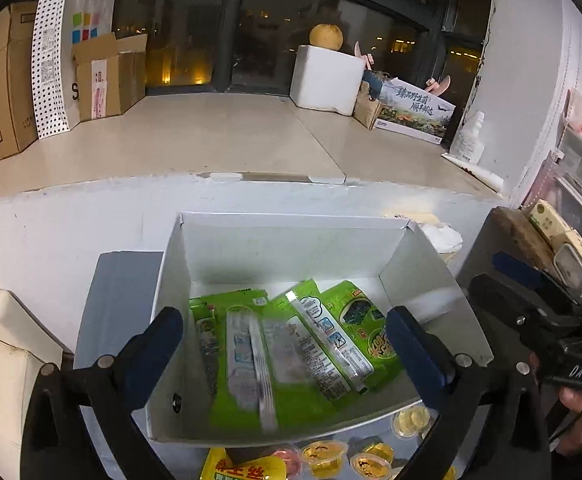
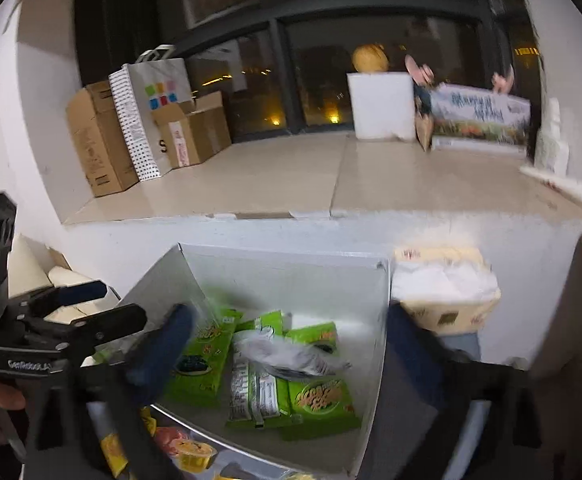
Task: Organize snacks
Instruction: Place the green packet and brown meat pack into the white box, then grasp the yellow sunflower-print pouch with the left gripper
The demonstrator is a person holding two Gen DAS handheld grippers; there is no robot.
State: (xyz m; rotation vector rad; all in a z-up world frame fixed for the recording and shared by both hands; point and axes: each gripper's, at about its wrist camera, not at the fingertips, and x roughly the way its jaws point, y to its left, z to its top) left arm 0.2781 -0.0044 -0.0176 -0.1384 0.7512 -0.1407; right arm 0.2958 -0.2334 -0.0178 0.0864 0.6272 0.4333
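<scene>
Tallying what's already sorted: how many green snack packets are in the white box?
4 visible green foil snack packets, all inside the white cardboard box: far left, centre-left, centre, right. They overlap, so more may be hidden underneath.

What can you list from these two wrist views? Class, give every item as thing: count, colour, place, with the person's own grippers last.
white box: one, white, open, centre, on the grey surface
green snack packets: several, exact count unclear, green, piled inside the white box
jelly cups: several, yellow, in front of the box
yellow packet: one, yellow, bottom edge, beside the jelly cups
tissue pack: one, cream and white, right of the box
cardboard boxes: three, brown, far left of the ledge
dotted paper bag: one, white with black dots, between the cardboard boxes
foam box: one, white, far ledge
round fruit: one, yellow, on the foam box
left gripper: open, over the box
right gripper: open, blurred, over the box
</scene>
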